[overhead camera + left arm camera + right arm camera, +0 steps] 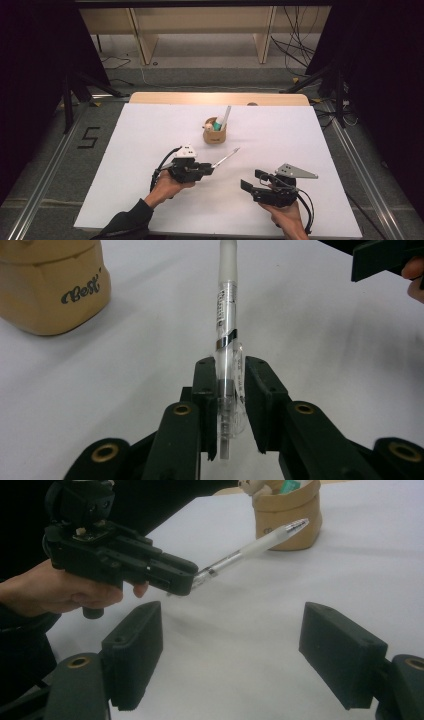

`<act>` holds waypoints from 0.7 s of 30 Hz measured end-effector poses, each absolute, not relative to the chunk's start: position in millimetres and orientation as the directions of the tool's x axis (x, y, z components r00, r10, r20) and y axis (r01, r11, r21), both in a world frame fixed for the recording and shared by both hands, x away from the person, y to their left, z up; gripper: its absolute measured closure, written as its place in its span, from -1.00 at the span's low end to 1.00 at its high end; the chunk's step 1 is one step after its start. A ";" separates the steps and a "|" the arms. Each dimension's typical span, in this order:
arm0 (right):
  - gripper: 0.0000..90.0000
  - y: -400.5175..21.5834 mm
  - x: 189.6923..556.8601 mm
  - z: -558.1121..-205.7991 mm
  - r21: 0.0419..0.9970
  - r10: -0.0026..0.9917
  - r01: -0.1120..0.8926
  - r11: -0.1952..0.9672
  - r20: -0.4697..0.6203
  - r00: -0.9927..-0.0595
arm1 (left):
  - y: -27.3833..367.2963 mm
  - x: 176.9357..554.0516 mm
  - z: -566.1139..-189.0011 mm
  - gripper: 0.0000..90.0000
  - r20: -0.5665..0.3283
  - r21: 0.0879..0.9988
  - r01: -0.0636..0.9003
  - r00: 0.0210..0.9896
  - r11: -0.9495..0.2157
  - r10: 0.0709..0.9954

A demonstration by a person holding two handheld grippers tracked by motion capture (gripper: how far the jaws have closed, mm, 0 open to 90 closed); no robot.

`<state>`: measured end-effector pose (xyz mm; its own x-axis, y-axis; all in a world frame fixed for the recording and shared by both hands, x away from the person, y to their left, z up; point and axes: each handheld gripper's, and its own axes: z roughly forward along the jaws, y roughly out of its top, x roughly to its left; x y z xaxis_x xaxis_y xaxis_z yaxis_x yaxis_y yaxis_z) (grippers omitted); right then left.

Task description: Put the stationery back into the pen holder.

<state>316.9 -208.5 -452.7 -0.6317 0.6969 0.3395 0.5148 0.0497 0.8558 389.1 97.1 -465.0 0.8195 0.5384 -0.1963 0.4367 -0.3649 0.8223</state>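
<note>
My left gripper holds a clear pen above the white table; its jaws are clamped on the pen's rear end, one pad on each side of the barrel. In the left gripper view the pen runs straight out between the fingertips, its clip just past them and its frosted front section pointing away. In the right gripper view the pen slants up from the left gripper toward the tan cup, tip near the cup's wall but apart from it. The cup stands upright, further items inside it. My right gripper hangs well apart, jaws spread wide with nothing between the pads.
</note>
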 end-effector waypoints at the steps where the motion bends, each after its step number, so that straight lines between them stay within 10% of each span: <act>1: -0.42 -207.2 317.2 -452.8 0.853 0.695 0.519 0.048 0.344 -0.631 | 97.9 388.0 -465.6 0.68 -0.200 0.823 0.438 0.820 -0.362 0.536; 21: -0.36 -184.4 342.5 -456.5 0.794 0.635 0.607 -0.042 0.490 -0.597 | 111.4 366.5 -463.9 0.68 -0.247 0.839 0.451 0.814 -0.304 0.525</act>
